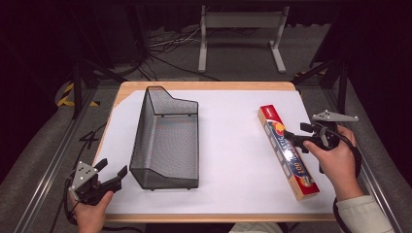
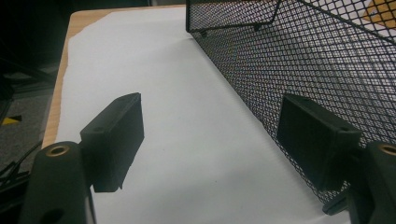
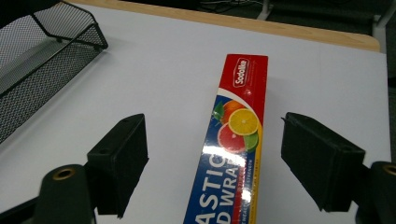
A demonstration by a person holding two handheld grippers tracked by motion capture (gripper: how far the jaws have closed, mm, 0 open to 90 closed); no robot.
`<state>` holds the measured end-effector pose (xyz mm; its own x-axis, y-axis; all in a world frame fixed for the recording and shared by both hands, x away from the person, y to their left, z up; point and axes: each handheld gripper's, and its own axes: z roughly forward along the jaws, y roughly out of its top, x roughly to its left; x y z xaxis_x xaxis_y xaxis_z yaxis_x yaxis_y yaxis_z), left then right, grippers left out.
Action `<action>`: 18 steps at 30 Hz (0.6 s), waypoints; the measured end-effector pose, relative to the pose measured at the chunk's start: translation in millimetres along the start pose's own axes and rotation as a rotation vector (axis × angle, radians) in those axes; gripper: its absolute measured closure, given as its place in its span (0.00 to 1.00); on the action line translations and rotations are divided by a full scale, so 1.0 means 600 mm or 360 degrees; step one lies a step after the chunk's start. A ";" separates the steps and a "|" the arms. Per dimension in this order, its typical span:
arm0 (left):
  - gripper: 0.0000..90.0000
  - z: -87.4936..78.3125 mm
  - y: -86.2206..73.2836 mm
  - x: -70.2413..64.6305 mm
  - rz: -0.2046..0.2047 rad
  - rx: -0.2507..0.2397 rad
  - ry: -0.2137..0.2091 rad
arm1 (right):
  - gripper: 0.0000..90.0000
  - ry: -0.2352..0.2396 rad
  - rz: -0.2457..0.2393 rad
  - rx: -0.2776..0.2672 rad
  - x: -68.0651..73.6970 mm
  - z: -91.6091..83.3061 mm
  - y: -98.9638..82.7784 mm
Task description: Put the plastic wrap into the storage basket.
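Your wooden table (image 1: pixel 127 86) carries a white sheet (image 1: pixel 233 145), with dark floor and cables beyond. Your left gripper (image 1: pixel 109 174) rests at the near left corner beside the mesh basket (image 1: pixel 167 141), jaws spread. Your right gripper (image 1: pixel 290 137) hovers over the plastic wrap box (image 3: pixel 233 154) lying near the right edge, its 2 jaws wide, gripping nothing.

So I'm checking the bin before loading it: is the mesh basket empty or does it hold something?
Empty. The mesh basket stands upright with a bare bottom; the plastic wrap box lies outside it on the table.
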<state>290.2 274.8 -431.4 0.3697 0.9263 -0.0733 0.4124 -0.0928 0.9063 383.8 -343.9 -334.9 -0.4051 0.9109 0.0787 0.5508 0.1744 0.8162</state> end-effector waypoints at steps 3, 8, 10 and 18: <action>0.27 0.000 0.000 0.000 -0.0002 0.0004 -0.0002 | 0.25 -0.0015 0.0014 0.0014 -0.005 0.005 0.005; 0.27 0.001 -0.001 0.000 0.0000 0.0010 -0.0001 | 0.23 -0.0035 0.0045 0.0086 -0.010 0.025 0.011; 0.27 0.001 -0.001 0.000 0.0009 0.0013 0.0000 | 0.21 -0.0036 0.0055 0.0129 -0.010 0.034 0.011; 0.26 0.002 -0.001 0.000 0.0003 0.0013 0.0003 | 0.19 -0.0079 0.0097 0.0332 -0.008 0.076 -0.002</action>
<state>290.7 274.5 -432.5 0.3691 0.9267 -0.0706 0.4184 -0.0979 0.9030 418.4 -331.5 -362.4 -0.3326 0.9386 0.0920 0.7144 0.1871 0.6742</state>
